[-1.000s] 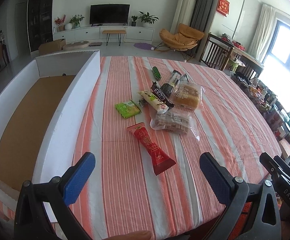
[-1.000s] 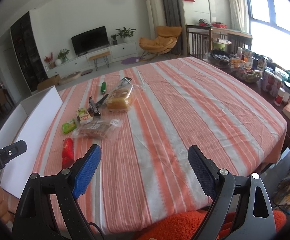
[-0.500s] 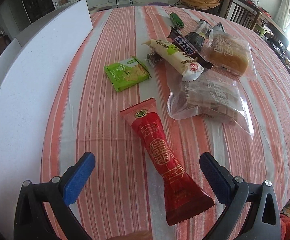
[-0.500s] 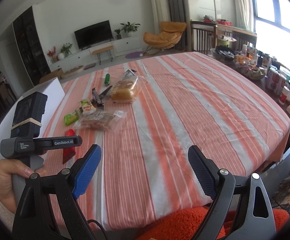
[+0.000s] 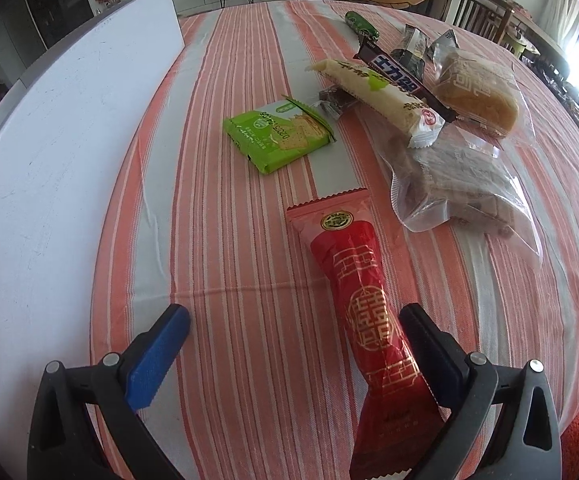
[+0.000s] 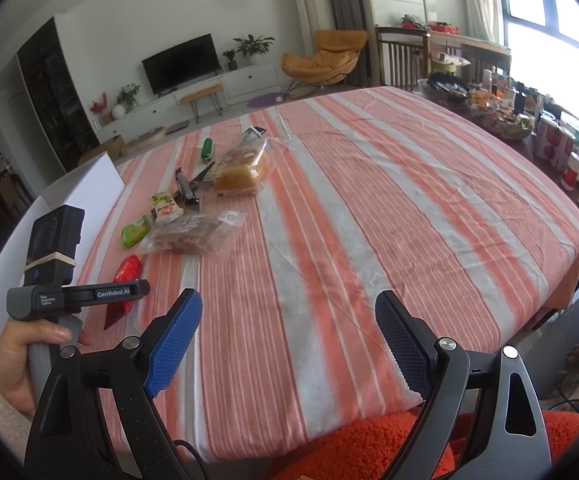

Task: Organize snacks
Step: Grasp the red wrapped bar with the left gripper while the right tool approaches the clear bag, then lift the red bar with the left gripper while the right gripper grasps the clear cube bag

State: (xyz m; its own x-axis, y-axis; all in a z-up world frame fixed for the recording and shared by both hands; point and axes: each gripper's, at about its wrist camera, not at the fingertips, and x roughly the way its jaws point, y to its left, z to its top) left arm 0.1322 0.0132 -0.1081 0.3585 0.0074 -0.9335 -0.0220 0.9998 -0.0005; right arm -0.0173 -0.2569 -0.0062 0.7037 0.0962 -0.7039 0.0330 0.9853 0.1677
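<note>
snacks lie in a loose cluster on the round table under its orange-and-grey striped cloth [image 5: 217, 240]. we see the long red foil packet with gold pattern [image 5: 363, 300] nearest our left gripper [image 5: 295, 350]: its lower half runs between the spread fingers, close against the inner side of the right-hand finger [image 5: 429, 354] and well apart from the blue-padded one [image 5: 157, 356]. the jaws stand wide, gripping nothing. whether the finger touches the packet we cannot tell.

half a second ago the red packet lay ahead of the fingertips; now the left gripper has come forward and lower, so the packet reaches in between them. the right gripper [image 6: 289, 344] has hardly shifted; it hangs over bare cloth near the table edge, jaws wide apart and empty, well apart from the snacks.

counting, we find one red packet, one flat green cracker packet [image 5: 279, 136], one cream-and-green bar [image 5: 377, 94], one dark chocolate bar with white lettering [image 5: 399, 80], one clear bag of brown biscuits [image 5: 461, 184], one bagged bread loaf [image 5: 475, 90], one small green packet [image 5: 361, 24] at the far end, one small dark sweet [image 5: 335, 100], and two dark packets behind the chocolate bar. one white box wall [image 5: 49, 152] stands to the left.
</note>
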